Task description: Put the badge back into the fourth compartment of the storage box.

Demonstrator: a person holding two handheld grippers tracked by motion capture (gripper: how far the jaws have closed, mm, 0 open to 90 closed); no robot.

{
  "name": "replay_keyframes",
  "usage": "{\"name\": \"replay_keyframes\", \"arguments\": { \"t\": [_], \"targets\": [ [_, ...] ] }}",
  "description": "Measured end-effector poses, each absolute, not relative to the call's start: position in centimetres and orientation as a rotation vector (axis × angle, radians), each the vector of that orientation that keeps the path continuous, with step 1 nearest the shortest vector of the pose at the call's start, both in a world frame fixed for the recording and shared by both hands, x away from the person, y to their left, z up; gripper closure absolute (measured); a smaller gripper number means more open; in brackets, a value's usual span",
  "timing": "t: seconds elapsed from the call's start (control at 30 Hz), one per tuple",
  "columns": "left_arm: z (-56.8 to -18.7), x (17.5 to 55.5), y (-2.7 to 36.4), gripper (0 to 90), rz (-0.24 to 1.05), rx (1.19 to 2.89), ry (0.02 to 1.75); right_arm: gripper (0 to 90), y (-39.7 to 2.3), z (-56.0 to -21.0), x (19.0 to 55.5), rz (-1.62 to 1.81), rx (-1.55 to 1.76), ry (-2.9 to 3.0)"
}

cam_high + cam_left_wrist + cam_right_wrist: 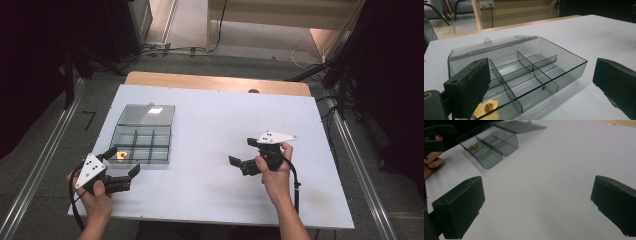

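Gold pin badge (487,108) lies in the near-left compartment of the smoky clear plastic organizer box (142,145), whose lid (147,115) is folded back flat on the white table (220,150); the other compartments look empty. Judging by that, the placing seems done and closing the lid is probably what remains. Left claw (122,167) hovers just beside the box's near corner, jaws spread and holding nothing, and the right claw (242,160) hangs well apart over bare table, likewise released.

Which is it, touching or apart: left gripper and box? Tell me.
Apart. The high view shows bare table between the left gripper and the box; the left gripper view shows its open fingers short of the box wall.
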State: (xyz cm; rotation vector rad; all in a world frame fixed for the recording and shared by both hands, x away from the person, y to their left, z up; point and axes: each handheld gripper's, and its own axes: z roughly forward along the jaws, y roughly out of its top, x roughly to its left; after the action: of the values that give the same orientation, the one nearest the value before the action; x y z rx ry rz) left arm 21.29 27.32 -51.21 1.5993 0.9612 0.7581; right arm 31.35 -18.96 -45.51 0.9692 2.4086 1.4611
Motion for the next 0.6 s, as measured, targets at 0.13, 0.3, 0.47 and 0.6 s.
{"name": "replay_keyframes", "arguments": {
  "t": [0.13, 0.3, 0.47, 0.6],
  "targets": [
    [-51.2, 21.3, 27.3, 1.8, 0.760, 1.601, 0.961, 0.0, -19.8, -45.7, 31.1, 1.460, 0.984, 2.397],
    [-51.2, 21.3, 27.3, 1.8, 0.760, 1.603, 0.960, 0.0, -21.0, -46.1, 30.8, 1.459, 0.994, 2.382],
    [-51.2, 21.3, 27.3, 1.8, 0.760, 1.604, 0.960, 0.0, -22.1, -46.7, 30.5, 1.450, 1.018, 2.372],
    [-51.2, 21.3, 27.2, 1.8, 0.761, 1.605, 0.959, 0.0, -23.0, -47.1, 30.2, 1.452, 1.028, 2.358]
  ]
}}
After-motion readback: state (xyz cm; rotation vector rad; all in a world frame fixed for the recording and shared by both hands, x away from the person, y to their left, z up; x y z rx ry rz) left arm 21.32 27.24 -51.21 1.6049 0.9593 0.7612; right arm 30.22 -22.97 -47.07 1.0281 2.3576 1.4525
